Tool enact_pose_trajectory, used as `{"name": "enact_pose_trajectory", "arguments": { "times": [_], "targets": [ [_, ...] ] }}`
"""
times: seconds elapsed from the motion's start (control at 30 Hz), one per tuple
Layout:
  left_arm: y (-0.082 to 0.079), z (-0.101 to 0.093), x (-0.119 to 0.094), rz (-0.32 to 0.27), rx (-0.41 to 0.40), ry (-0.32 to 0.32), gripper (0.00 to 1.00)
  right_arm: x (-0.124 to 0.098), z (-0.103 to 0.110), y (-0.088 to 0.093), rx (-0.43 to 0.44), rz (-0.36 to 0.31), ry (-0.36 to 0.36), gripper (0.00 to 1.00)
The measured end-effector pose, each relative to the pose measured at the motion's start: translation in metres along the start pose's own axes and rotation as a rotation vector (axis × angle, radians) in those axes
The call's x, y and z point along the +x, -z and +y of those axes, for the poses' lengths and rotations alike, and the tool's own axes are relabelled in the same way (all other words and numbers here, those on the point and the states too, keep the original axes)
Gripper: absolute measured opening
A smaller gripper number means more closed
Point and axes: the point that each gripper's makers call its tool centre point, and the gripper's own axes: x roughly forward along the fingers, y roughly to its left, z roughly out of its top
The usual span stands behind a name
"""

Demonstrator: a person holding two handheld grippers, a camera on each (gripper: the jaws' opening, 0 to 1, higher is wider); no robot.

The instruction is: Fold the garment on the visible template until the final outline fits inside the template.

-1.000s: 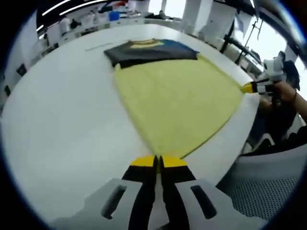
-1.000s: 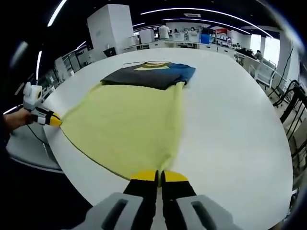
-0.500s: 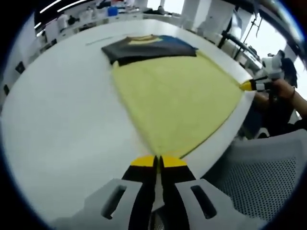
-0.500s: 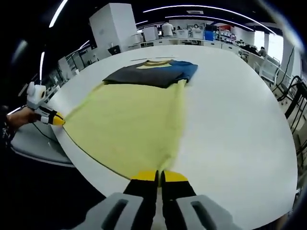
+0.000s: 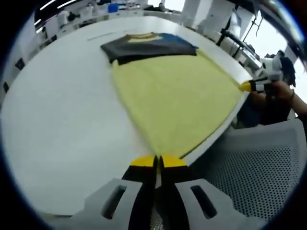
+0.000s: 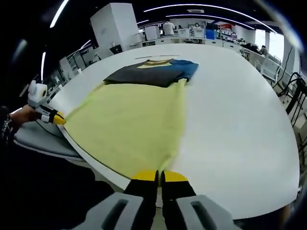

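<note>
The yellow garment (image 5: 177, 103) lies stretched flat across the white bench (image 5: 57, 124) — its near hem corners clamped in the closed fingers of the left gripper (image 5: 158, 162) and the right gripper (image 6: 159, 176) — reaching to the dark folded shirt (image 6: 153, 73) at its far end.

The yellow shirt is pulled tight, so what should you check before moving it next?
1. Left gripper shut on the yellow shirt's corner: ok.
2. Right gripper shut on the other corner: ok.
3. Shirt stretched flat between the grippers, no big wrinkles: ok.
4. Shirt's near edge fully on the white table: not ok, both held corners are at or past the table edge.
5. Dark top part lying flat on the table: ok.
6. Template outline under the shirt: cannot tell, none is clearly seen.
</note>
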Motion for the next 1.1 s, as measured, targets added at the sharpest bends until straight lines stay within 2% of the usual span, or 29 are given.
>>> {"name": "enact_pose_trajectory", "arguments": {
  "times": [0.53, 0.77, 0.93, 1.1],
  "targets": [
    [0.015, -0.01, -0.013, 0.016, -0.031, 0.005, 0.0, -0.011, 0.008, 0.015, 0.015, 0.002, -0.017, 0.0],
    [0.014, -0.011, -0.02, -0.002, -0.06, 0.003, 0.0, -0.015, 0.008, 0.016, -0.001, 0.008, -0.015, 0.0],
    [0.007, -0.012, -0.027, -0.024, -0.105, 0.018, 0.0, -0.02, 0.003, 0.007, -0.049, -0.008, 0.014, 0.0],
    [-0.003, -0.012, -0.035, -0.043, -0.116, 0.032, 0.0, -0.026, 0.002, -0.007, -0.099, -0.025, 0.038, 0.0]
  ]
}}
